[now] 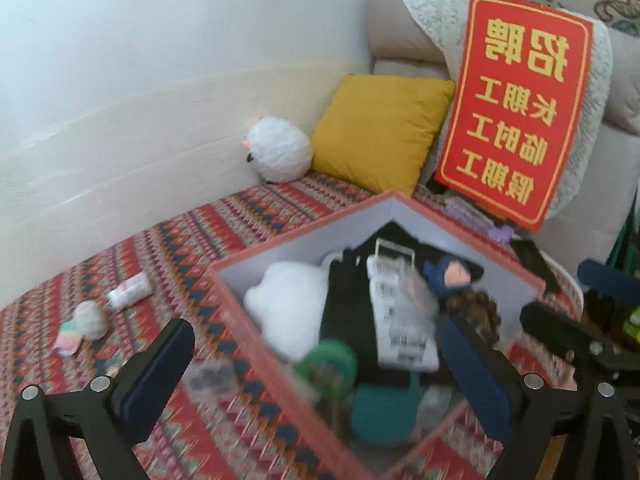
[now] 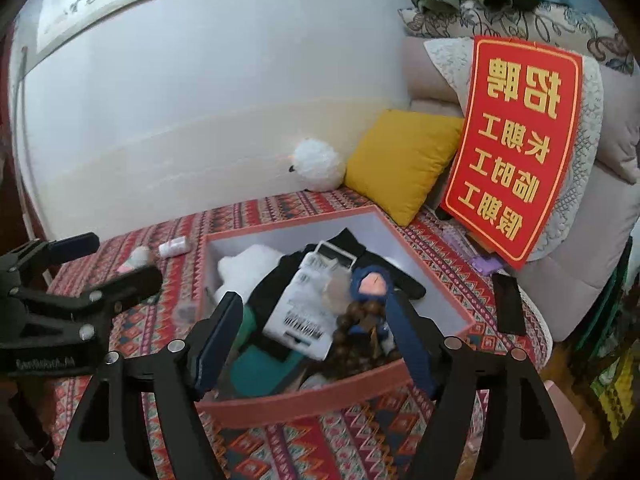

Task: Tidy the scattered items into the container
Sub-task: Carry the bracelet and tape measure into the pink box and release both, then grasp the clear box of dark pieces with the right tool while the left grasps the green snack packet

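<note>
here both the left hand-held gripper (image 1: 316, 364) and right hand-held gripper (image 2: 316, 344) gape, released, over the box (image 2: 304, 402).

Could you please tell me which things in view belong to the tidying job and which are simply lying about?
Part of the job:
- pink box, already holding several items
- small white bottle on the patterned cloth
- pastel soft toy beside it
- left hand-held gripper and right hand-held gripper, both open and empty

Just lying about:
- yellow cushion
- red sign
- white fluffy ball
</note>
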`<state>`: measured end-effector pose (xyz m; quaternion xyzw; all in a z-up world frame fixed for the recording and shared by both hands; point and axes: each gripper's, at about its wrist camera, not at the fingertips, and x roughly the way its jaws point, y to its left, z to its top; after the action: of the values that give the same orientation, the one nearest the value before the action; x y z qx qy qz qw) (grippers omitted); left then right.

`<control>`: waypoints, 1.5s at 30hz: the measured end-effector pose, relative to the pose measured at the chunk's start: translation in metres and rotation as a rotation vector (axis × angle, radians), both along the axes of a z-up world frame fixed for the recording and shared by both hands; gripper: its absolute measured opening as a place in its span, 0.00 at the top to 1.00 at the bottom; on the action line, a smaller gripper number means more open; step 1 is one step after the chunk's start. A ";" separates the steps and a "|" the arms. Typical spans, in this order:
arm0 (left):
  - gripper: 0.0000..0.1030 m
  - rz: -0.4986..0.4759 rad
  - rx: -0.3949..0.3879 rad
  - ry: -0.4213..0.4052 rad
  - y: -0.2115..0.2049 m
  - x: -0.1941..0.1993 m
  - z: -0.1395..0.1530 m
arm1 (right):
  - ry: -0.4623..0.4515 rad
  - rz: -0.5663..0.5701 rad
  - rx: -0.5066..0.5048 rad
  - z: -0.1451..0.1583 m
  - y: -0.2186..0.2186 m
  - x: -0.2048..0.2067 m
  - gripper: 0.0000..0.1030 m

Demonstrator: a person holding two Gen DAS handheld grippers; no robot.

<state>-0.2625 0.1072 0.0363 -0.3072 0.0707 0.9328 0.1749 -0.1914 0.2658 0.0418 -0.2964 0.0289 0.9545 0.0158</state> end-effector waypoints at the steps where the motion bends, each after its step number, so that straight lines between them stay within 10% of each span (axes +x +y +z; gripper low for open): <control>1: 0.02 0.006 -0.004 -0.003 -0.007 0.011 -0.002 | -0.001 0.005 0.002 0.001 -0.006 0.008 0.25; 14: 0.02 0.138 -0.008 -0.040 -0.128 0.126 -0.036 | -0.049 0.138 0.066 -0.018 -0.114 0.108 0.24; 25: 0.02 0.454 -0.023 -0.094 -0.291 0.146 -0.089 | -0.128 0.342 0.108 -0.043 -0.217 0.101 0.24; 45: 0.02 0.252 0.064 -0.375 -0.272 -0.097 -0.220 | -0.506 0.077 -0.001 -0.234 -0.215 -0.144 0.17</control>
<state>-0.3594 -0.1645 -0.1836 -0.4759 -0.0316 0.8756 0.0765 -0.3350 0.0509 -0.1917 -0.5267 0.0134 0.8499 -0.0140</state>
